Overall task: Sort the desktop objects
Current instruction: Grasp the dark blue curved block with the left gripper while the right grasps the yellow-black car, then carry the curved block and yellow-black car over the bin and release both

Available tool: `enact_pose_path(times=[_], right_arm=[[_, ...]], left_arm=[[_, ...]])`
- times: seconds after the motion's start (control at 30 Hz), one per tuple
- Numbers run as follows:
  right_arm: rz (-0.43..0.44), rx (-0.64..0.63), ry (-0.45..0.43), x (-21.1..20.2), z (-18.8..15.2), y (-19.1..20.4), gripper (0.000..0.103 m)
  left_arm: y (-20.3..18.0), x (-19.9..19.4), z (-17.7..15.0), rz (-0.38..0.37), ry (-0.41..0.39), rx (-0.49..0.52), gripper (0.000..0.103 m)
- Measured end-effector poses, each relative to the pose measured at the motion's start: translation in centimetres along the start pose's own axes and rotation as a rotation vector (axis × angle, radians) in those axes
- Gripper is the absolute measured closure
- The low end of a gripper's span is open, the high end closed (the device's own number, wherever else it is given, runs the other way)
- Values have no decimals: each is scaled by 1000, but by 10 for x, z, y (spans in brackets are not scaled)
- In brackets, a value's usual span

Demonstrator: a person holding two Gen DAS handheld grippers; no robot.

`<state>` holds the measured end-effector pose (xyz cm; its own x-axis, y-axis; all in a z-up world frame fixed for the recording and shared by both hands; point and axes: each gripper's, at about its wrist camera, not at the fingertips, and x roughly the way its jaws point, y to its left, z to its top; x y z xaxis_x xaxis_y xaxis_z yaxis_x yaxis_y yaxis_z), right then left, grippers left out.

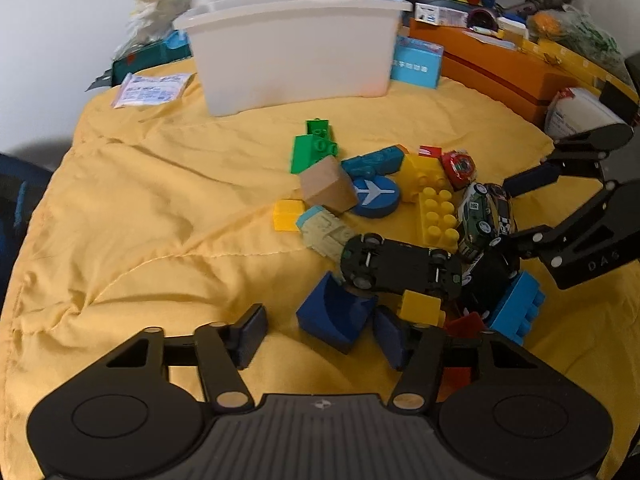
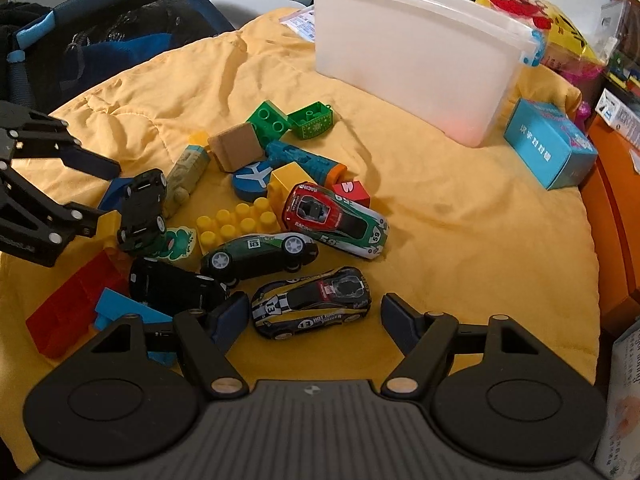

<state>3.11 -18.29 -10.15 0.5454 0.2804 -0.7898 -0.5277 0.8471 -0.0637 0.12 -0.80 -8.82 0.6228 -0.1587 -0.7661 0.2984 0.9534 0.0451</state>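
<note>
A pile of toys lies on a yellow cloth (image 1: 140,208): building bricks, a wooden block (image 1: 326,185), a round blue plane sign (image 1: 375,196) and several toy cars. My left gripper (image 1: 320,330) is open, with a dark blue curved block (image 1: 334,316) between its fingers and an upturned black car (image 1: 400,266) just beyond. My right gripper (image 2: 316,322) is open around a black and yellow number 13 car (image 2: 314,306). A green car (image 2: 260,256) and a red and green car (image 2: 338,220) lie beyond it. Each gripper shows in the other's view, the right (image 1: 516,210) and the left (image 2: 94,192).
A white plastic bin (image 1: 294,46) stands at the back of the cloth, also in the right wrist view (image 2: 416,52). A light blue box (image 2: 550,148) sits right of it. An orange box (image 1: 500,68) and clutter line the far right. A dark bag (image 2: 100,40) lies left.
</note>
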Motion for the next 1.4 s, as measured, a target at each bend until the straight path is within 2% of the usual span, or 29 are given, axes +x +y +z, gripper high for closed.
enact_pose_path(times=[0.03, 0.07, 0.1, 0.23, 0.37, 0.67, 0.9, 1.1, 1.23, 1.4], right_arm=[[2, 4, 1, 0, 0, -1, 29], [5, 10, 3, 1, 1, -2, 29], [7, 13, 5, 1, 1, -2, 29], [30, 13, 7, 1, 2, -2, 34], [35, 23, -4, -4, 2, -3, 34], [-12, 159, -71, -31, 2, -27, 34], [-11, 245, -209, -61, 44, -47, 34], [-13, 307, -302, -77, 95, -66, 34], [-26, 319, -339, -80, 124, -80, 34], [-36, 315, -344, -75, 155, -98, 34]], left_arm=[[-2, 0, 1, -5, -8, 7, 51], [-3, 1, 2, -18, -9, 9, 60], [-4, 1, 3, -26, -9, 9, 62], [-6, 2, 4, -29, -12, 7, 65], [3, -2, 6, -37, -16, -39, 67], [27, -23, 20, 14, -77, -125, 67], [44, -41, 69, 40, -169, -168, 67], [50, -47, 123, 59, -219, -142, 66], [59, -47, 159, 57, -254, -173, 67], [62, -39, 206, 62, -278, -132, 66]])
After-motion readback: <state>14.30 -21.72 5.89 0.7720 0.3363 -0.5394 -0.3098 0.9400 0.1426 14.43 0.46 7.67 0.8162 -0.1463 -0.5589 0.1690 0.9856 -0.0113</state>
